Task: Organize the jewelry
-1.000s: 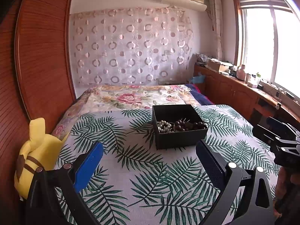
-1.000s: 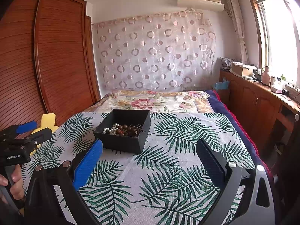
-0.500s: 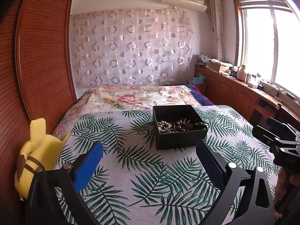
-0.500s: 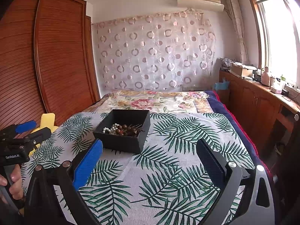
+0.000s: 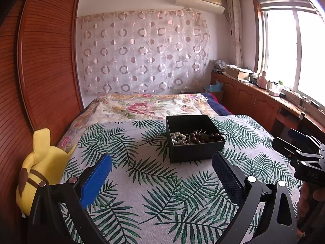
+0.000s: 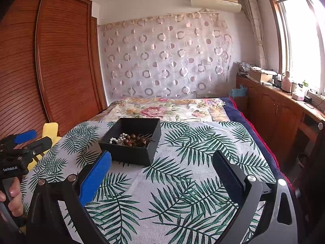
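A black open box (image 5: pixel 195 152) (image 6: pixel 132 154) sits on the leaf-print cloth (image 5: pixel 158 183) (image 6: pixel 182 183) on the bed. Inside it lie white pearl beads (image 5: pixel 178 137) (image 6: pixel 116 139) and dark brown wooden beads (image 5: pixel 203 137) (image 6: pixel 133 140), tangled together. My left gripper (image 5: pixel 162 164) is open and empty, held short of the box, which lies ahead and slightly right. My right gripper (image 6: pixel 161 163) is open and empty, with the box ahead and to the left. Each gripper shows at the edge of the other's view: the right gripper (image 5: pixel 292 144), the left gripper (image 6: pixel 33 139).
A yellow plush toy (image 5: pixel 40 166) (image 6: pixel 49 130) leans against the wooden wardrobe (image 5: pixel 46 61) at the left. A floral quilt (image 5: pixel 146 107) covers the far bed. Wooden cabinets (image 6: pixel 284 111) with clutter run under the window on the right. A hand (image 6: pixel 12 199) holds the left gripper's handle.
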The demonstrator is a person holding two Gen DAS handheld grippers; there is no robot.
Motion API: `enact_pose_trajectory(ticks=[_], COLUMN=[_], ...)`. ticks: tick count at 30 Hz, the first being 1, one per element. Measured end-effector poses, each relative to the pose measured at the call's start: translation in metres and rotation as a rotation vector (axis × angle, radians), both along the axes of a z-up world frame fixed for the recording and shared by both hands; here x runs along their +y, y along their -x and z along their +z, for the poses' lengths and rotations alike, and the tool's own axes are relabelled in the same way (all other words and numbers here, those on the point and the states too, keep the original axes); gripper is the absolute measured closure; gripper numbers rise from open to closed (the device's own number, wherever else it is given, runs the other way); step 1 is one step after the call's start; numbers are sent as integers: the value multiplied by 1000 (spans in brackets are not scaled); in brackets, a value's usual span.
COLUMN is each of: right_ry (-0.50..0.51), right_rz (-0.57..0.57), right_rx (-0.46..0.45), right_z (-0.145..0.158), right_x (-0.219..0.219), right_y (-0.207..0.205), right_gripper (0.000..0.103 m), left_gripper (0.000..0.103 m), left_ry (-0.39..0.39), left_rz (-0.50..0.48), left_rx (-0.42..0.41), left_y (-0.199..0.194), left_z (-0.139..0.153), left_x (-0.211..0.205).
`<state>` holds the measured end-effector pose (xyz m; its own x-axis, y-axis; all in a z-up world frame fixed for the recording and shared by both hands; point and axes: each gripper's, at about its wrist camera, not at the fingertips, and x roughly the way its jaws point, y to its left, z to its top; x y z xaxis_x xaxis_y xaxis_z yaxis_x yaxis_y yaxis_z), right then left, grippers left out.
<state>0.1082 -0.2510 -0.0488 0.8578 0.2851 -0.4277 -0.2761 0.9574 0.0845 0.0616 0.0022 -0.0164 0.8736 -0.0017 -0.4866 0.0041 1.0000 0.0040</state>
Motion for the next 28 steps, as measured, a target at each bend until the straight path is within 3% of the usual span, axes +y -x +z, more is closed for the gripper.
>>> enact_pose_trajectory(ticks=[28], right_ry=[-2], right_rz=[0], right_rx=[-4], right_z=[0], right_x=[-1], right_y=[0], right_gripper=[2], left_gripper=[8], left_ry=[7], left_rz=[-2], left_rx=[-3], left_y=[3], left_z=[6], left_x=[-1])
